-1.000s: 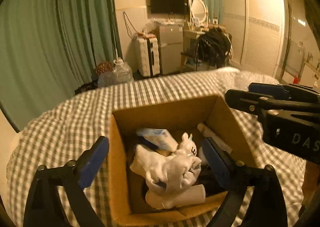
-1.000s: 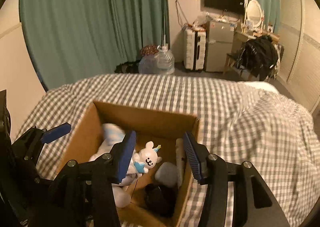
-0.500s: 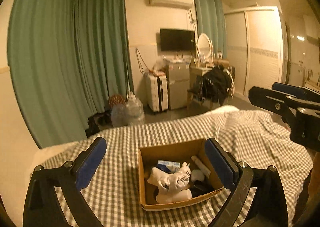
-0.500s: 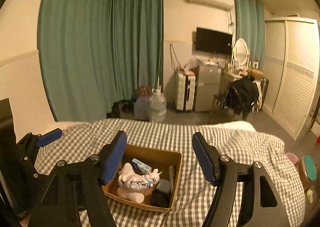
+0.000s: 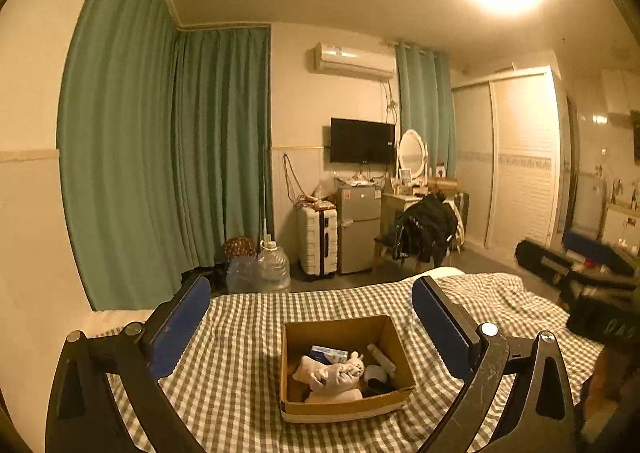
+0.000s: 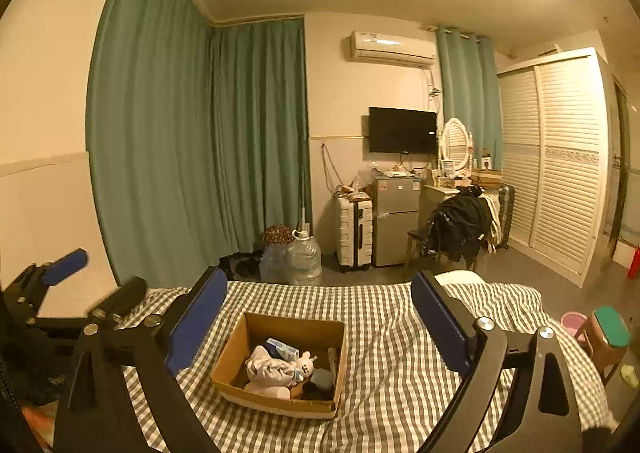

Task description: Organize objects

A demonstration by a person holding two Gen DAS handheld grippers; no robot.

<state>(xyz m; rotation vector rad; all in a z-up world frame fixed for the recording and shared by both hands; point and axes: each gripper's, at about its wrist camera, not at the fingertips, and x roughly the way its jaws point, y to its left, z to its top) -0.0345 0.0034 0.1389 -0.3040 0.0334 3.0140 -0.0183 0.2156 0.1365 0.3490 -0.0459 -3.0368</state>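
Observation:
An open cardboard box (image 5: 289, 369) (image 6: 231, 359) sits on the checked bed. Inside lie white socks (image 5: 326, 375) (image 6: 268, 369), a small white bunny toy (image 5: 356, 361) (image 6: 305, 362), a blue-white packet (image 5: 329, 353) (image 6: 282, 349), a white tube (image 5: 381, 357) and dark items. My left gripper (image 5: 311, 317) is open and empty, held high and back from the box. My right gripper (image 6: 319, 319) is open and empty, also well back from it. Each shows in the other's view, the right one (image 5: 576, 265), the left one (image 6: 92, 285).
The checked bedspread (image 5: 240, 333) covers the bed. Beyond it stand green curtains (image 5: 168, 173), water jugs (image 5: 272, 267), a white suitcase (image 5: 318, 245), a small fridge (image 5: 358, 225), a chair with dark clothes (image 5: 426, 229) and a wardrobe (image 6: 560, 157). A stool (image 6: 606, 329) stands to the right.
Both grippers have pulled up and far back from the box, which now looks small between the fingers. Both stayed open and empty. The box contents look unchanged.

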